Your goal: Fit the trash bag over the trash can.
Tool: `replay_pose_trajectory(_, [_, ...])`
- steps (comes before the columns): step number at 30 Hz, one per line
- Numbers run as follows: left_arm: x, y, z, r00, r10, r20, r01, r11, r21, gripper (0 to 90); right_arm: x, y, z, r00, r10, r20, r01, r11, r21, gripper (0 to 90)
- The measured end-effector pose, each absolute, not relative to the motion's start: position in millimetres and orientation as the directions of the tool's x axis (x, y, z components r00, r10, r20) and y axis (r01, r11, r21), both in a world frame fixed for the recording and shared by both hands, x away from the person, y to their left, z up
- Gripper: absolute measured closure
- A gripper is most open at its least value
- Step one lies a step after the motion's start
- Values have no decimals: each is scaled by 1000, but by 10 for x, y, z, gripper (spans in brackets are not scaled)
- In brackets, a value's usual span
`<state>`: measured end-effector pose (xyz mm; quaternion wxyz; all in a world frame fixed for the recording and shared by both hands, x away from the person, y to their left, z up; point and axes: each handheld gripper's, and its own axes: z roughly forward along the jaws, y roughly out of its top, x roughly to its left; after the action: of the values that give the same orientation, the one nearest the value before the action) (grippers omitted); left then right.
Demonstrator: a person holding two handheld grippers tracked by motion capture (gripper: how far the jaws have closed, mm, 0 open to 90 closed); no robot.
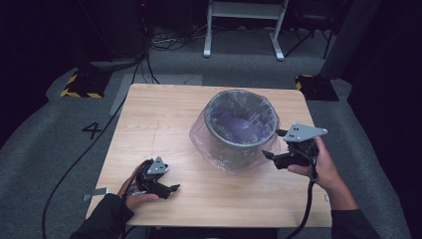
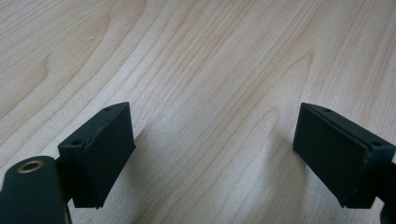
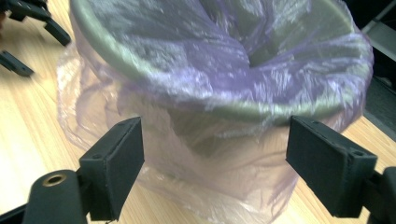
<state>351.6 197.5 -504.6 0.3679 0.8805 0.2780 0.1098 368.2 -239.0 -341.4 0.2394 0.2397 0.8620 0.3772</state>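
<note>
The bin (image 1: pixel 242 130), a grey round wastebasket lined with a thin translucent purple bag (image 3: pixel 219 70), stands on the wooden worktop (image 1: pixel 149 124) right of centre, toward the far edge. The liner is already in: it covers the inside and folds over the rim all the way round. What looks unfinished is the outside, where the surplus film hangs loose and crumpled down the wall and pools on the worktop around the base. Tidying, tucking or gathering that slack, I judge, remains to be done.

The right tongs (image 1: pixel 275 144) sit just beside the bin's right side at rim height, jaws wide apart and gripping nothing; in the right gripper view the draped film lies ahead between the two black pads (image 3: pixel 116 163), untouched. The left tongs (image 1: pixel 166 188) rest low near the front left of the worktop, well apart from the bin, also spread open over bare wood.
</note>
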Motion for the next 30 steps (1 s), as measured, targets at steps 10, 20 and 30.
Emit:
replay_pose_trajectory(10, [3516, 1975, -5047, 822, 570, -12, 409, -575, 709, 121, 3686, -2448, -3571, -769, 602, -217, 267, 610, 746, 196])
replay_pose_trajectory(20, [3516, 1975, -5047, 821, 570, -11, 409, -575, 709, 122, 3706, -2521, -3767, -744, 628, -226, 305, 621, 723, 202])
replay_pose_trajectory(30, [3515, 1974, -5047, 821, 570, -12, 409, -574, 709, 122, 3720, -2506, -4038, -735, 634, -242, 350, 659, 665, 201])
